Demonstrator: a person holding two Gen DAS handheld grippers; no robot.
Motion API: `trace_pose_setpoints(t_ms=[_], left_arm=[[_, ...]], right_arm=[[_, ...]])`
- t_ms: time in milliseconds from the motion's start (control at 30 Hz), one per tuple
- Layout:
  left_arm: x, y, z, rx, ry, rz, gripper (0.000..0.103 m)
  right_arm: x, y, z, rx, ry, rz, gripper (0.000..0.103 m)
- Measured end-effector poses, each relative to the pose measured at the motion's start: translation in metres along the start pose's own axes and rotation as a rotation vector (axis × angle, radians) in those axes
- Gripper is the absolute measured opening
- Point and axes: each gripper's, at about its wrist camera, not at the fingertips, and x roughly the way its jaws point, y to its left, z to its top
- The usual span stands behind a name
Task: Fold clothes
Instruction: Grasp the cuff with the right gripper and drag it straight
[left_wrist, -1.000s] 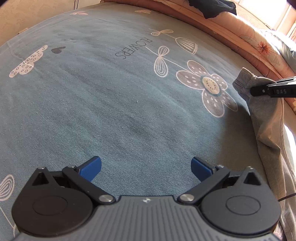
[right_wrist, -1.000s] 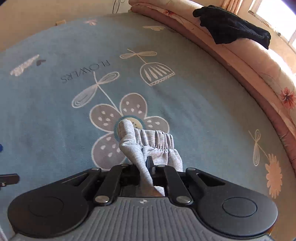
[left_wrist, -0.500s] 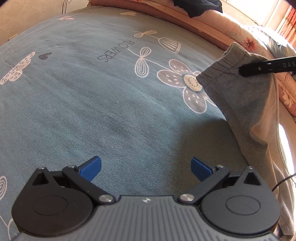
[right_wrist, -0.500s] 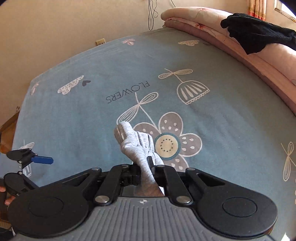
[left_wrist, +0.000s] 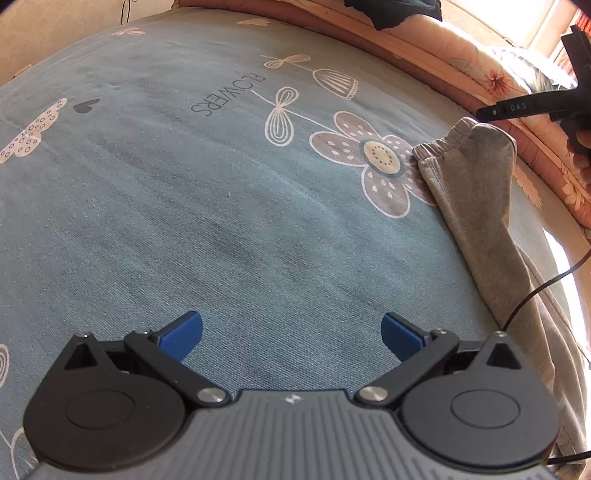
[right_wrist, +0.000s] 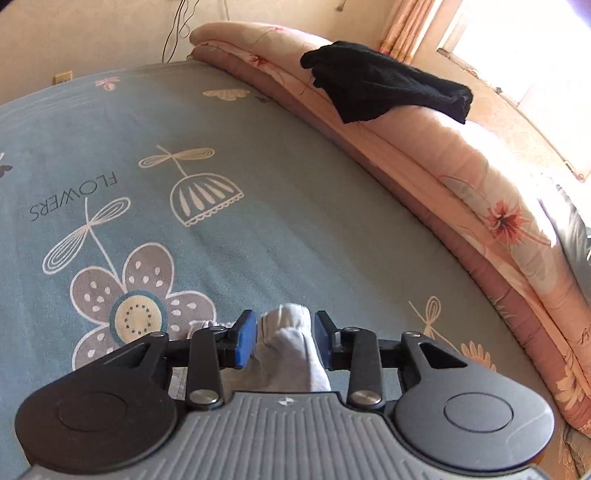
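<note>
The left gripper (left_wrist: 291, 334) hovers over the blue floral bedsheet (left_wrist: 184, 206), its blue fingers spread wide apart with nothing between them. The grey sweatpants (left_wrist: 476, 192) lie along the right side of the sheet, the elastic waistband at the far end beside the large printed flower (left_wrist: 376, 162). The right gripper (right_wrist: 284, 338) sits over that waistband end with its fingers parted, the grey cloth bunched loosely between them, not pinched. A black garment (right_wrist: 384, 83) rests on the folded pink quilt (right_wrist: 461, 166) along the far right edge.
</note>
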Motion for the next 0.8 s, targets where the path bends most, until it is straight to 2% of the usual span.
trace_pose_setpoints(t_ms=[33,67,133,233,333,500,533,600,800], left_arm=[[0.001,0.0,0.0,0.001,0.0,-0.001,0.102],[0.002,0.0,0.0,0.0,0.001,-0.002,0.102],[0.004,0.0,0.002,-0.004,0.005,-0.003,0.102],[0.006,0.0,0.004,-0.006,0.005,-0.01,0.102],[0.006,0.0,0.005,0.0,0.0,-0.019,0.102],[0.01,0.003,0.003,0.0,0.012,-0.023,0.102],[0.01,0.004,0.002,-0.002,0.014,-0.023,0.102],[0.01,0.007,0.002,-0.005,0.018,-0.025,0.102],[0.011,0.015,0.005,-0.017,0.013,-0.022,0.102]], right_arm=[[-0.006,0.001,0.0,0.032,-0.015,0.025,0.046],[-0.007,0.004,-0.001,0.048,-0.004,0.086,0.05],[0.003,0.019,-0.007,0.028,0.056,0.145,0.051],[0.035,0.04,-0.019,0.019,0.15,0.144,0.051],[0.069,0.034,-0.028,0.171,0.227,0.13,0.051],[0.078,0.029,-0.03,0.221,0.241,0.136,0.051],[0.079,0.028,-0.03,0.228,0.243,0.139,0.046],[0.082,0.026,-0.03,0.242,0.246,0.144,0.021],[0.089,0.021,-0.031,0.285,0.256,0.16,0.017]])
